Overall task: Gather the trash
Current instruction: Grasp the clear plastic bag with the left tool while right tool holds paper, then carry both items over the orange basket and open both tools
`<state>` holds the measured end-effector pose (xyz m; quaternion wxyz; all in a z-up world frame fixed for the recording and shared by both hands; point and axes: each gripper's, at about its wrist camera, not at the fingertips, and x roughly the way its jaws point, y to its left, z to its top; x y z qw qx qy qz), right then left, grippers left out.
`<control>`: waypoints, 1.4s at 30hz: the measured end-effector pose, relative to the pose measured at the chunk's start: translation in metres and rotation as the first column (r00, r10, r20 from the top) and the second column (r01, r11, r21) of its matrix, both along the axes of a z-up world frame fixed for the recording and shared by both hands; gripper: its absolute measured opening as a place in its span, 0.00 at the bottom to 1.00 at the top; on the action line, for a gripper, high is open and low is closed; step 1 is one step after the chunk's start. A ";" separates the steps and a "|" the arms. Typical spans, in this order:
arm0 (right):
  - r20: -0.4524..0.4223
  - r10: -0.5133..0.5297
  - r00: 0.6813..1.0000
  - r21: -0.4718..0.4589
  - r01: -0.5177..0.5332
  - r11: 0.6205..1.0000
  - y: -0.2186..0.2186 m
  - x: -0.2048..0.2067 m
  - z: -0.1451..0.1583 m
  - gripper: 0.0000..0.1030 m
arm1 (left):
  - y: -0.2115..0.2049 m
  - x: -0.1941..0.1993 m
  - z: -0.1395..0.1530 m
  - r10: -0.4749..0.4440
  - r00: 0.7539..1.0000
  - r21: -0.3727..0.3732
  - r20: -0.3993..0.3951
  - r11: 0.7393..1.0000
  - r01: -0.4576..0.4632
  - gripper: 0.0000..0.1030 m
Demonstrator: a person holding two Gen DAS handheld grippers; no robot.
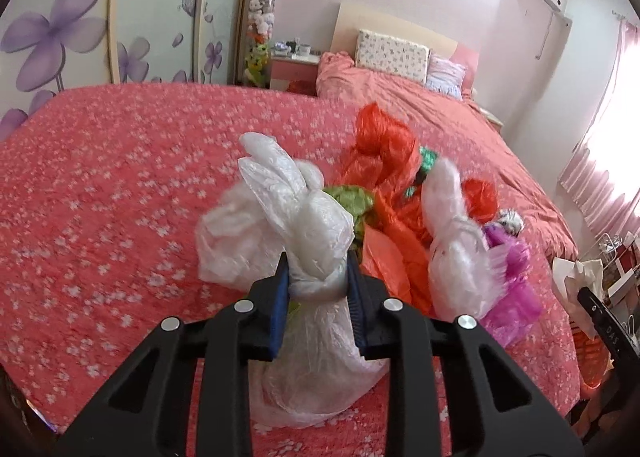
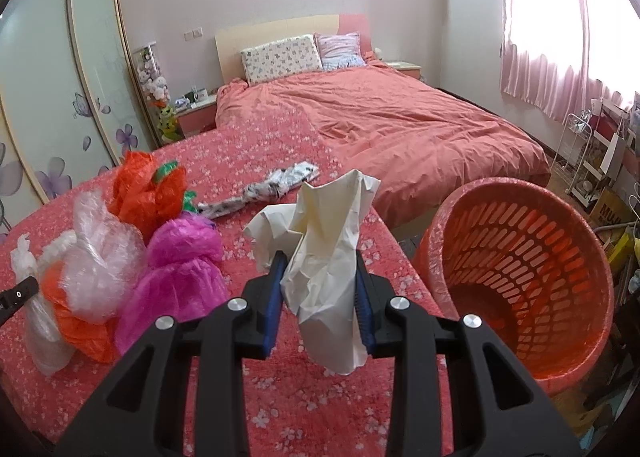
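My left gripper (image 1: 318, 289) is shut on the knot of a tied clear plastic bag (image 1: 308, 225), held just above the red floral cover (image 1: 100, 197). Behind it lie an orange bag (image 1: 384, 161), a second clear bag (image 1: 456, 257) and a magenta bag (image 1: 516, 289). My right gripper (image 2: 320, 293) is shut on crumpled cream paper (image 2: 328, 241), lifted above the cover. An orange slotted basket (image 2: 520, 269) stands right of it. In the right wrist view the orange bag (image 2: 144, 189), clear bag (image 2: 100, 257) and magenta bag (image 2: 180, 269) lie at the left.
A black-and-white wrapper (image 2: 276, 185) lies farther back on the cover. A bed with a salmon duvet (image 2: 380, 117) and pillows lies beyond. A wardrobe with purple flowers (image 1: 60, 33) stands at left. A wire rack (image 2: 588, 153) and clutter stand right of the basket.
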<state>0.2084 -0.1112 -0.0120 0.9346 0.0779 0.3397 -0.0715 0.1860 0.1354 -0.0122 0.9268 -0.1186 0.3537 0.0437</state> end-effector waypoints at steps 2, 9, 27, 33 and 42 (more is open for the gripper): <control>0.019 0.003 1.000 0.002 -0.003 1.000 0.000 -0.005 0.008 0.31 | 0.002 -0.005 0.012 0.003 1.000 0.004 0.027 1.000 -0.003 0.26; 0.077 0.008 0.997 0.001 -0.008 1.000 -0.006 -0.023 0.032 0.31 | -0.007 -0.013 0.046 -0.020 0.996 0.009 0.088 1.000 0.020 0.26; 0.128 -0.102 0.987 -0.017 0.105 0.994 -0.078 -0.057 0.053 0.31 | -0.130 0.000 0.065 -0.299 0.945 0.003 0.133 0.954 0.301 0.26; 0.132 -0.164 0.978 -0.007 0.166 0.986 -0.111 -0.063 0.050 0.31 | -0.193 0.010 0.054 -0.445 0.887 -0.008 0.125 0.893 0.450 0.26; 0.134 -0.242 0.961 0.005 0.243 0.970 -0.155 -0.074 0.042 0.31 | -0.272 0.021 0.030 -0.615 0.782 -0.026 0.101 0.784 0.621 0.26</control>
